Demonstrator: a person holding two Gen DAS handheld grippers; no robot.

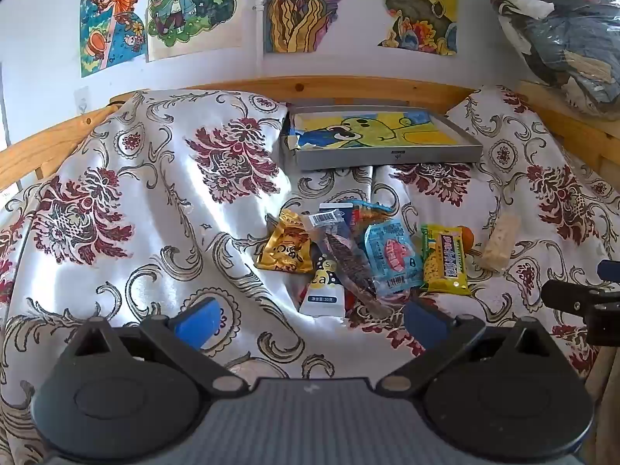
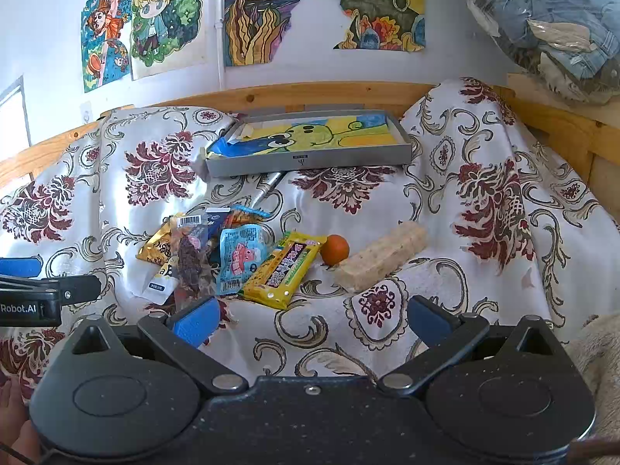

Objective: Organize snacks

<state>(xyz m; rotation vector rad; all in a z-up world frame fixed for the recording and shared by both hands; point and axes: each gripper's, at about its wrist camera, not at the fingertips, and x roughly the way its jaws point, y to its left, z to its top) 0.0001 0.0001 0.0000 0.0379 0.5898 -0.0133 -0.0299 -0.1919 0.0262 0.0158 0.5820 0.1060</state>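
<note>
You are in a home bedroom.
You see a wooden bed frame [image 1: 348, 87] under a flowered cover [image 1: 155, 193], hand-coloured drawings [image 2: 162, 19] stuck on the white wall, and bagged clothes [image 2: 550, 27] in the corner.

Glossy satin-like cloth [image 2: 387, 193] drapes over a knotty wooden frame [image 2: 310, 93]; snack wrappers [image 2: 240, 259] of shiny plastic film; grey tray [image 2: 310, 161] matt, smooth.

Bright daylight, sheen glare on cloth [image 1: 162, 201], fisheye-curved edges, sharp focus
</note>
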